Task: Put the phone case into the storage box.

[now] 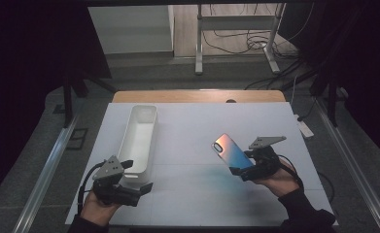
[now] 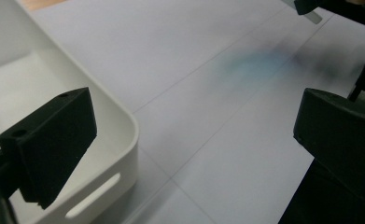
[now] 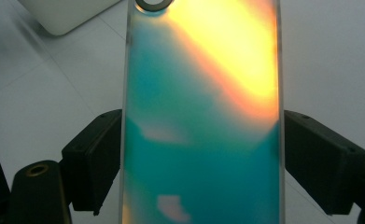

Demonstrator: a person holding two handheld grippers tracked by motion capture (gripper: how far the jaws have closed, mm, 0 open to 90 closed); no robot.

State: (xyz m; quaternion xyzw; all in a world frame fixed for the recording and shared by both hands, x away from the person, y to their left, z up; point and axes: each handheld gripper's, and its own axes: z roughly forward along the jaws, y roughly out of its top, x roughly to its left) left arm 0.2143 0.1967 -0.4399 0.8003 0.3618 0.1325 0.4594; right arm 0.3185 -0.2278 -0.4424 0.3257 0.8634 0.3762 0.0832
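Observation:
A phone with an iridescent blue-orange back is held above the table, tilted up toward the far left, its near end clamped in my right gripper. In the right gripper view the phone runs up between both jaws, which press its long edges. My left gripper is at the near left, open, next to the near end of a long white bin. In the left gripper view the bin's corner lies beside the left jaw, and nothing is between the jaws.
A white mat covers the table, with a wooden edge showing at the far side. A metal stand and cables lie on the floor beyond. The bin is empty.

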